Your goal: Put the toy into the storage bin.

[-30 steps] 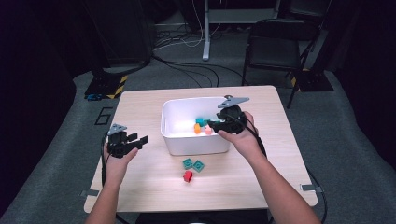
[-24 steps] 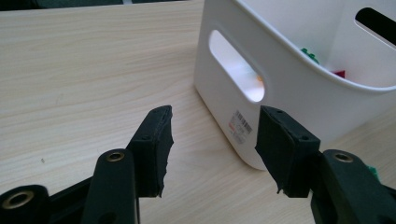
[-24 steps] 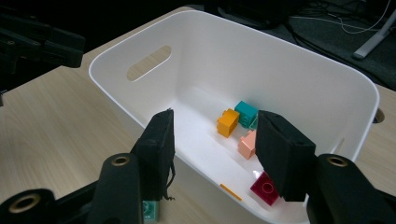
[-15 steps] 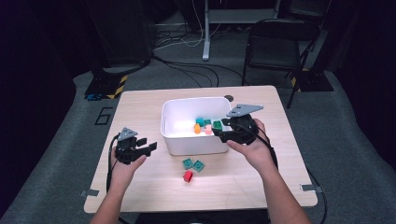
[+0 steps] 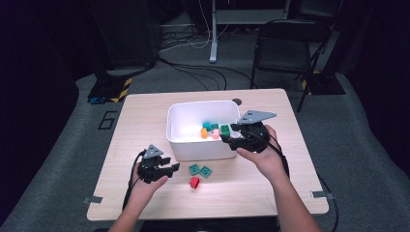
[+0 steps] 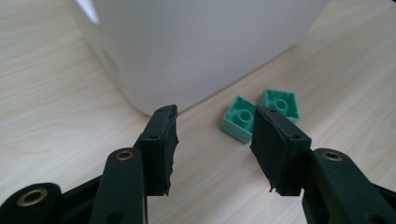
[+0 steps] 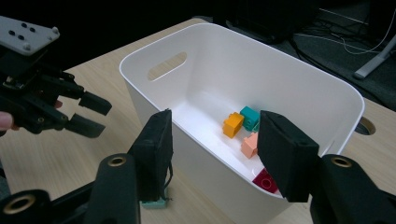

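Left gripper moved toward green bricks, jaws closing, empty; right gripper opening.

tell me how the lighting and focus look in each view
High view: the table is brightly lit against a dark room, and the white bin nearly blows out. Left gripper view: soft, even light, the bin wall glaring, two green bricks fairly sharp. Right gripper view: near black tongs slightly soft, bricks inside the bin clear.

Bin mid-table; blocks inside; three bricks in front.
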Demonstrator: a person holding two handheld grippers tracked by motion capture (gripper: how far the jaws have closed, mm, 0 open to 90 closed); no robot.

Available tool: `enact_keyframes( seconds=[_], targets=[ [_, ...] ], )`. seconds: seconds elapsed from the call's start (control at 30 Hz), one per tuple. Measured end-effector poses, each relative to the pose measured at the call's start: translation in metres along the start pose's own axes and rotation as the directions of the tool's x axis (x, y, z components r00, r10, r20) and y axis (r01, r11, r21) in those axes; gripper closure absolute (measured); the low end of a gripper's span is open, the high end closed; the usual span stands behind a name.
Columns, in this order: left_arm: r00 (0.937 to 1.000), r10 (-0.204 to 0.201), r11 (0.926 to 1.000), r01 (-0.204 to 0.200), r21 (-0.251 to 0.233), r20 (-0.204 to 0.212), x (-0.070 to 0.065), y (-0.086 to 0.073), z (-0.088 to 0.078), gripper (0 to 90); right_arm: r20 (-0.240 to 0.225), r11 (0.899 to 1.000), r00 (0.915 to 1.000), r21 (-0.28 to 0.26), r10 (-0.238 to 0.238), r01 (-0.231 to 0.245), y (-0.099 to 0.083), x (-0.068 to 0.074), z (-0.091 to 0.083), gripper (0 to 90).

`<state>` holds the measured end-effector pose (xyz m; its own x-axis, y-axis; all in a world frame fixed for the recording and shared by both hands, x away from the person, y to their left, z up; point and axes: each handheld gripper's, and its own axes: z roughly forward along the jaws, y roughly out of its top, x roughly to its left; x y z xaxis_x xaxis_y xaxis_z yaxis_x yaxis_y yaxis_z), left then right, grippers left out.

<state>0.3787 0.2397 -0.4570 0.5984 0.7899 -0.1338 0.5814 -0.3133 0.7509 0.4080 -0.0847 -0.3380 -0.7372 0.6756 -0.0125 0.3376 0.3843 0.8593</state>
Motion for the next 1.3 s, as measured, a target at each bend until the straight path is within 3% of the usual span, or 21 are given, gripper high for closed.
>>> enact_keyframes(
  seconds=[0.37, 0.83, 1.3],
  targets=[
    [0.9987, 0.02, 0.9994, -0.021, 0.028, 0.048, -0.018, -0.014, 0.019, 49.8, 0.006, 1.0, 0.9999, 0.013, -0.009, 0.009, -0.004, 0.005, 0.004, 44.5],
    [0.9924, 0.054, 0.9969, -0.06, 0.051, 0.11, -0.035, -0.017, 0.036, 49.4, 0.025, 1.0, 0.9995, 0.016, -0.017, 0.017, -0.01, 0.008, 0.003, 45.1],
    [0.99, 0.085, 0.9911, -0.096, 0.093, 0.112, -0.045, -0.022, 0.05, 52.0, 0.031, 1.0, 0.9994, 0.012, 0.013, -0.013, -0.013, 0.005, 0.002, 45.4]
  ],
)
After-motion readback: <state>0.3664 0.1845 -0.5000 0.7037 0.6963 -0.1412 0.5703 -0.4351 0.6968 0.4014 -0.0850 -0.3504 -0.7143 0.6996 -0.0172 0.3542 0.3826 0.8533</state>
